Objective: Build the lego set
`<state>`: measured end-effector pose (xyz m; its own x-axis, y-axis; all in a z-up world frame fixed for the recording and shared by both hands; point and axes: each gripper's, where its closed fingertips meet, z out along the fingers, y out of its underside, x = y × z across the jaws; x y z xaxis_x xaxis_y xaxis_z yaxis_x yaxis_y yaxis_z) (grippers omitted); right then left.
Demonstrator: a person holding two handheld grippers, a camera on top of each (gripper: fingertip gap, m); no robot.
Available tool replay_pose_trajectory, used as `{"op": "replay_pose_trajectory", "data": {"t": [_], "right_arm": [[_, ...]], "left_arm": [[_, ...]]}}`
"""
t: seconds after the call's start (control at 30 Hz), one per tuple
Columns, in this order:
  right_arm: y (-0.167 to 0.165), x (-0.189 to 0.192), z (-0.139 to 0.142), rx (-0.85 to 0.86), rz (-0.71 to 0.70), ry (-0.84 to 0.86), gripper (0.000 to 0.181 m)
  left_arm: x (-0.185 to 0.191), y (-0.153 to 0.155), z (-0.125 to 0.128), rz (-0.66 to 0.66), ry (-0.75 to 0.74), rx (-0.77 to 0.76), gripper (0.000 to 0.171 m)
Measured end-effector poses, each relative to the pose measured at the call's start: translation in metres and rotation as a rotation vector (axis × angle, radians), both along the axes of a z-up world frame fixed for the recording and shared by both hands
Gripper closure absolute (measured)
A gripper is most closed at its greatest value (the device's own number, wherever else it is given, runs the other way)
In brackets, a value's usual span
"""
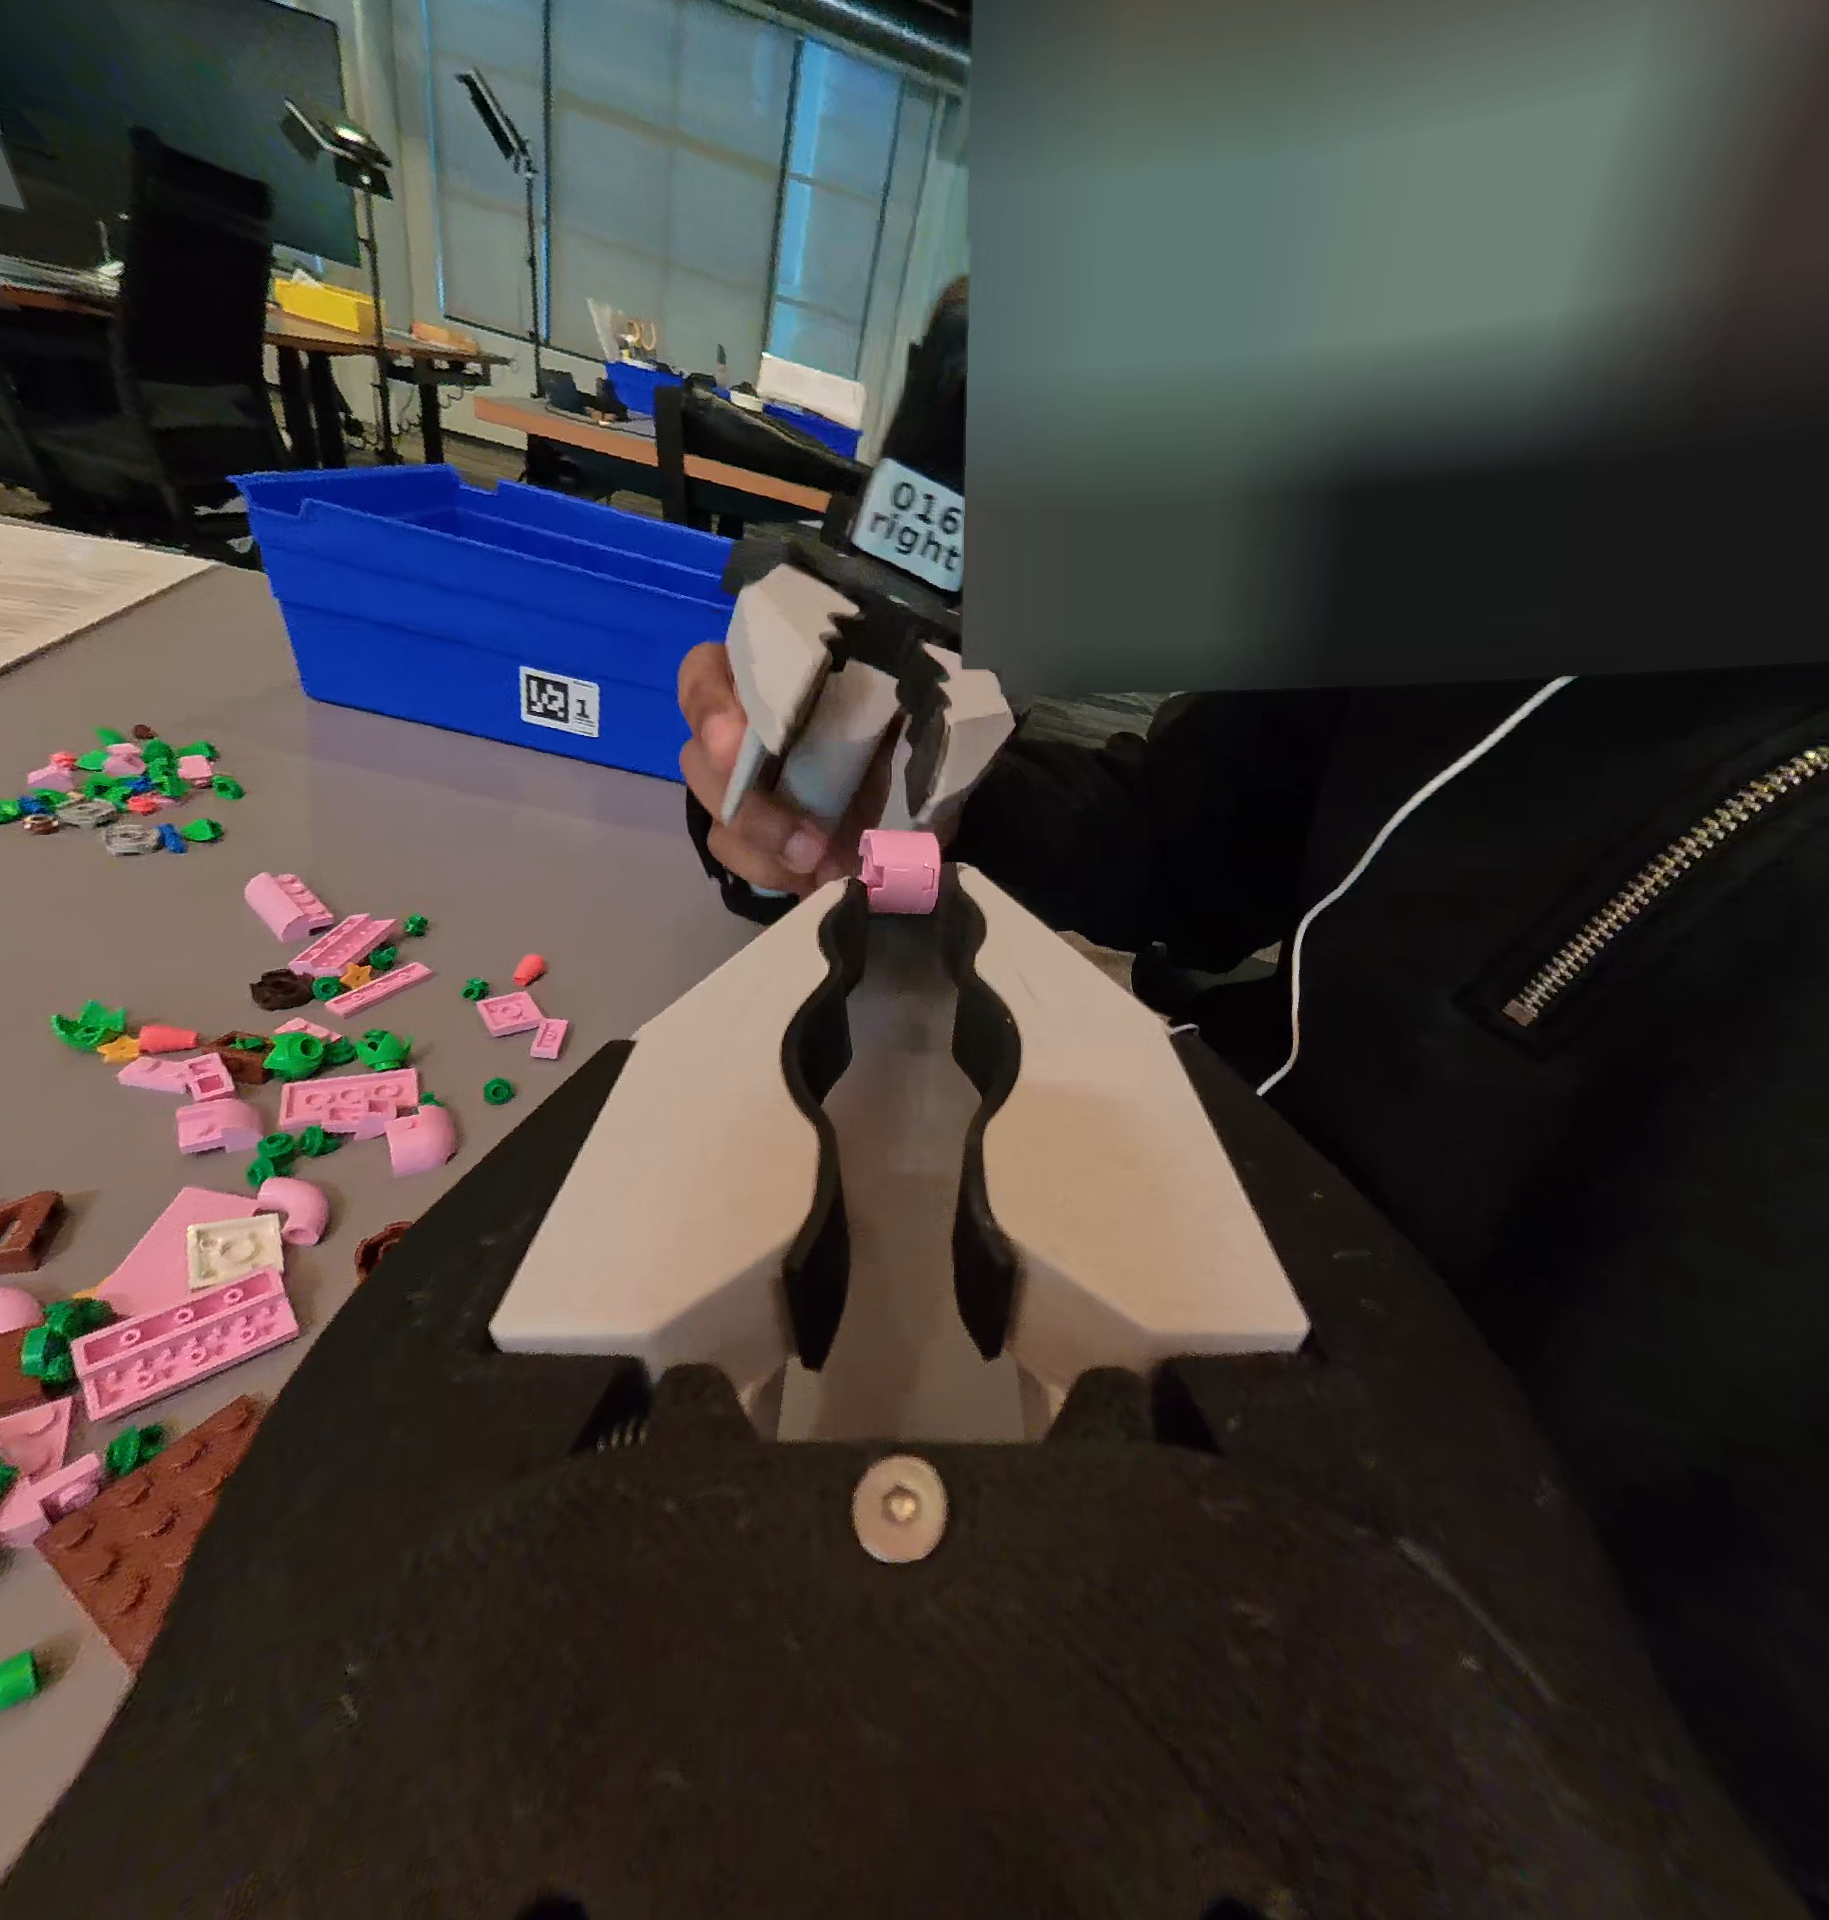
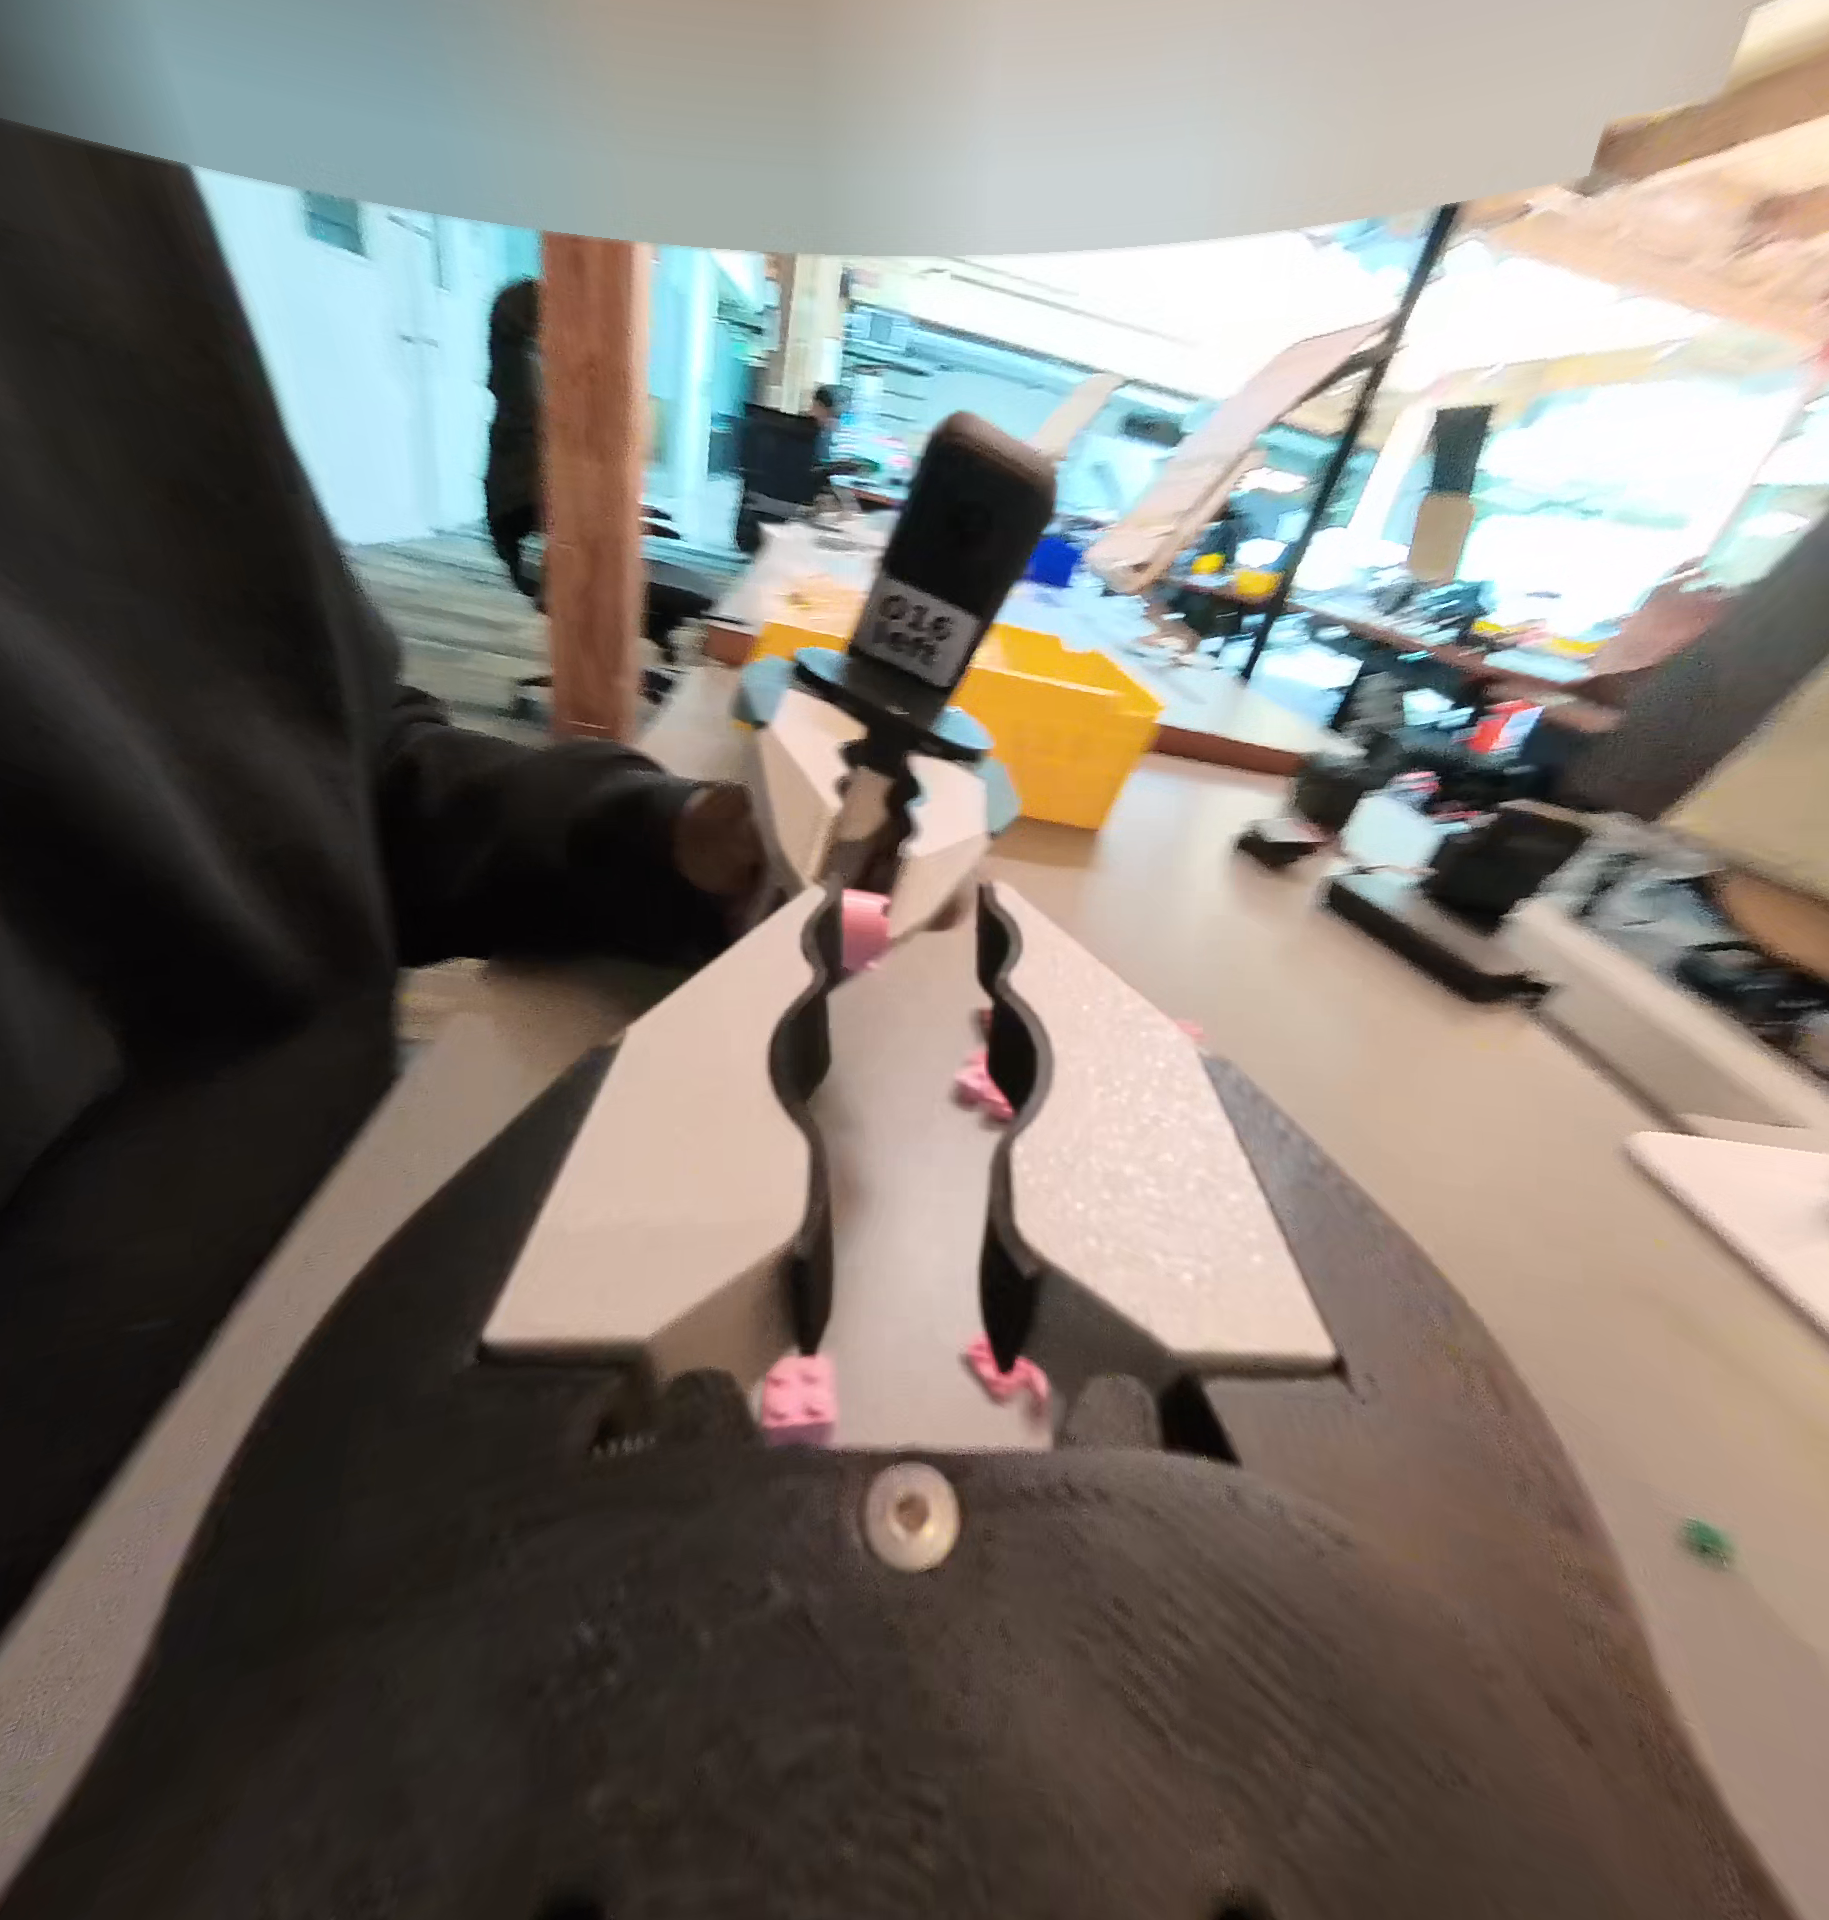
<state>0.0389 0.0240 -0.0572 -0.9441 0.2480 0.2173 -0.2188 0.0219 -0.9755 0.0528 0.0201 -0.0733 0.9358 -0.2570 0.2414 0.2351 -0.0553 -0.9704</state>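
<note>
On the left of the surface (image 1: 494, 831) we see the set almost wholly unbuilt: loose pieces (image 1: 297, 1049), pink, green and brown, lie scattered, with a brown plate (image 1: 151, 1527) at the near edge that carries at most a few pink bits. A blue bin (image 1: 474, 613) stands behind them. We judge the build barely begun, with nearly everything left to join.

Moving right, both tools meet above the surface, in front of the person's dark jacket. Our left hand-held gripper (image 1: 897, 883) points forward and up, its fingers nearly closed, pinching a small pink brick (image 1: 897, 871) at the tips. The right hand-held gripper (image 2: 899, 914) tilts down toward it tip to tip; its fingers stand a little apart, and the brick (image 2: 860, 928) sits against one finger, so we cannot tell whether it grips. A bare hand (image 1: 744, 790) holds that tool.
</note>
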Motion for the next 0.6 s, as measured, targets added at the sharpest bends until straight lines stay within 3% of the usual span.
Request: {"op": "replay_pose_trajectory", "data": {"t": [0.1, 0.2, 0.4, 0.6], "right_arm": [[0.01, -0.011, 0.005, 0.041, -0.148, 0.148, 0.156], [0.004, -0.007, -0.002, 0.125, -0.19, 0.26, 0.155], [-0.009, -0.009, -0.02, 0.319, -0.313, 0.485, 0.157], [-0.01, -0.006, -0.021, 0.351, -0.323, 0.505, 0.167]], "left_arm": [[-0.009, -0.001, -0.001, 0.017, -0.076, -0.001, 0.159], [-0.017, -0.002, 0.0, 0.027, -0.153, 0.009, 0.159], [-0.021, 0.001, -0.007, 0.06, -0.147, -0.03, 0.159], [-0.016, 0.002, -0.008, 0.034, -0.134, -0.033, 0.159]]}}
